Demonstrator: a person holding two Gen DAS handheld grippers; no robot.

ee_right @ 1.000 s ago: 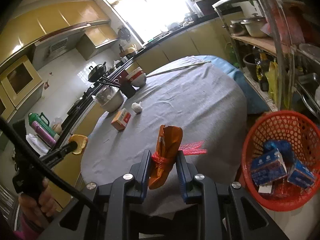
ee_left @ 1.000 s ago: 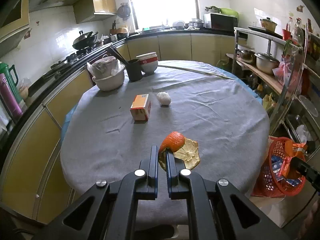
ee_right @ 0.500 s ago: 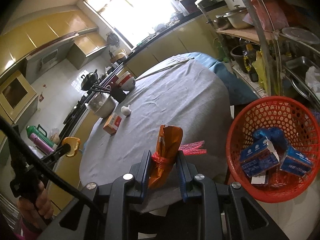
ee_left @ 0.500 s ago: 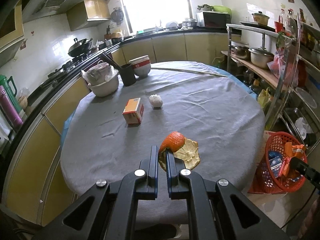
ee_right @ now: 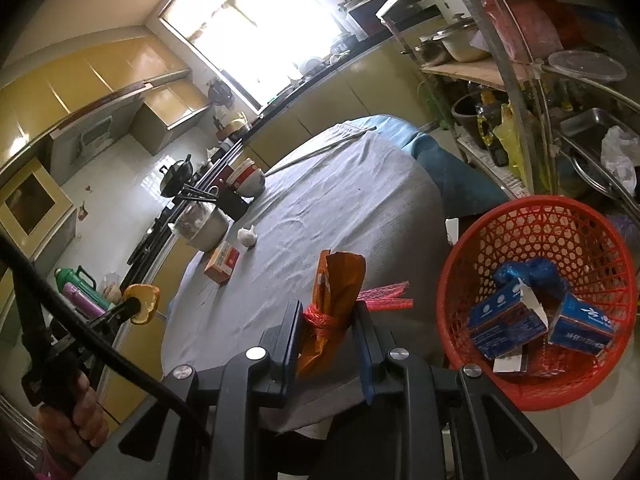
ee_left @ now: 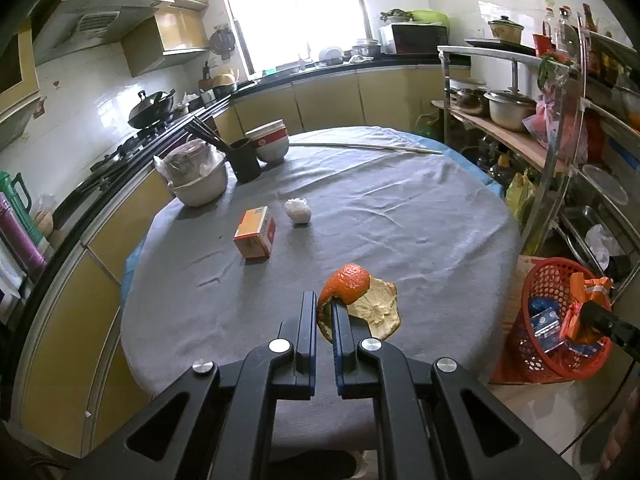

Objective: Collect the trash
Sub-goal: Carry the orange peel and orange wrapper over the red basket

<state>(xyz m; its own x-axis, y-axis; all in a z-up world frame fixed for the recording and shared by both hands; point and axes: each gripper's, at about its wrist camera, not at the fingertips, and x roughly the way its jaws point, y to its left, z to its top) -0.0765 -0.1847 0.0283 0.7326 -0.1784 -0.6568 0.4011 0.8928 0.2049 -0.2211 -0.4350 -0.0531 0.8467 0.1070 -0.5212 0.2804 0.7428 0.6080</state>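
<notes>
Orange peel (ee_left: 354, 300), curled, rind up and pale pith spread to the right, pinched at its left edge between the nearly touching fingertips of the left gripper (ee_left: 323, 304); held above the grey-clothed table (ee_left: 420, 232), near its front edge. Left gripper angled downward over the table, black arms fanning back toward the camera; seen from the right wrist at far left as a thin black tool tipped with the peel (ee_right: 142, 304), gripped by a hand (ee_right: 80, 412) low in the corner.

Orange snack wrapper (ee_right: 336, 300), crumpled, with a red band round its middle, clamped upright between the two jaws of the right gripper (ee_right: 327, 312), jaws apart only by the wrapper's width. Right gripper tilted downward, just off the table's edge, beside the red basket (ee_right: 480, 248) on the floor, with the wrapper to the basket's left. Blue cartons (ee_right: 508, 324) lying inside the basket.

Further out on the table: small orange box (ee_left: 255, 233), crumpled white tissue (ee_left: 298, 211) just beside it, bowls (ee_left: 272, 146) and a black chopstick holder (ee_left: 245, 160) at the far left rim.
</notes>
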